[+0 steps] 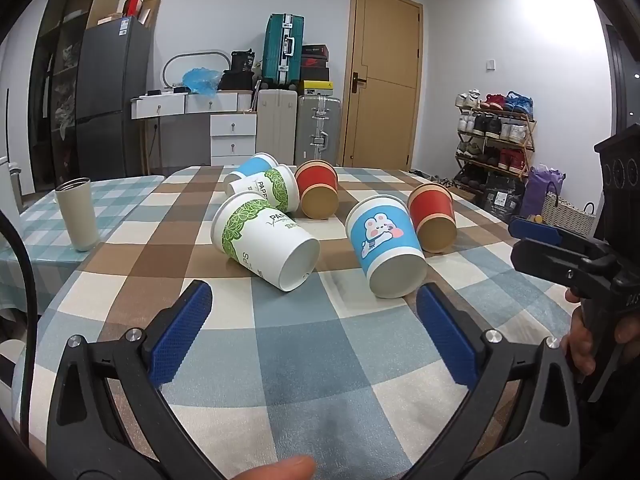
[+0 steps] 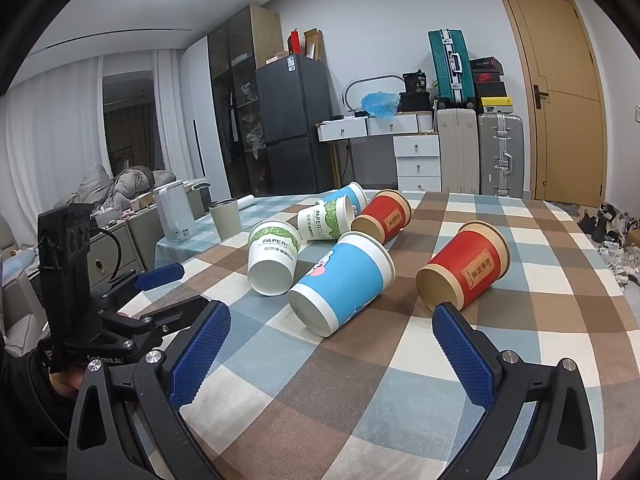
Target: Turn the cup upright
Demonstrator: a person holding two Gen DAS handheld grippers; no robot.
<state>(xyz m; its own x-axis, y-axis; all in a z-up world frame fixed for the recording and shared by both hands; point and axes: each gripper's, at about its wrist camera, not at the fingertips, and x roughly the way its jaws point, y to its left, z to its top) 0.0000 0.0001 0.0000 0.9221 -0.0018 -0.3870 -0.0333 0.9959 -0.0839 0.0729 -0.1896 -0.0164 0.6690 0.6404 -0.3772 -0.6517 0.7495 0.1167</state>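
Observation:
Several paper cups lie on their sides on the checked tablecloth [image 1: 312, 360]. Nearest in the left wrist view are a white cup with green leaves [image 1: 262, 240] and a blue rabbit cup [image 1: 386, 242], with a red cup [image 1: 432, 216] behind it. My left gripper [image 1: 314, 312] is open and empty, a little short of these two cups. In the right wrist view the blue cup [image 2: 340, 280] and a red cup [image 2: 464, 268] lie just ahead of my right gripper [image 2: 332, 334], which is open and empty. The white leaf cup [image 2: 274, 256] lies further left.
More tipped cups lie further back: a white one [image 1: 266, 190], a blue one [image 1: 252, 166] and a red one [image 1: 318, 190]. A grey tumbler [image 1: 76, 212] stands upright at the left. The other gripper [image 1: 560, 252] shows at the right edge. A white kettle [image 2: 174, 212] stands beyond the table.

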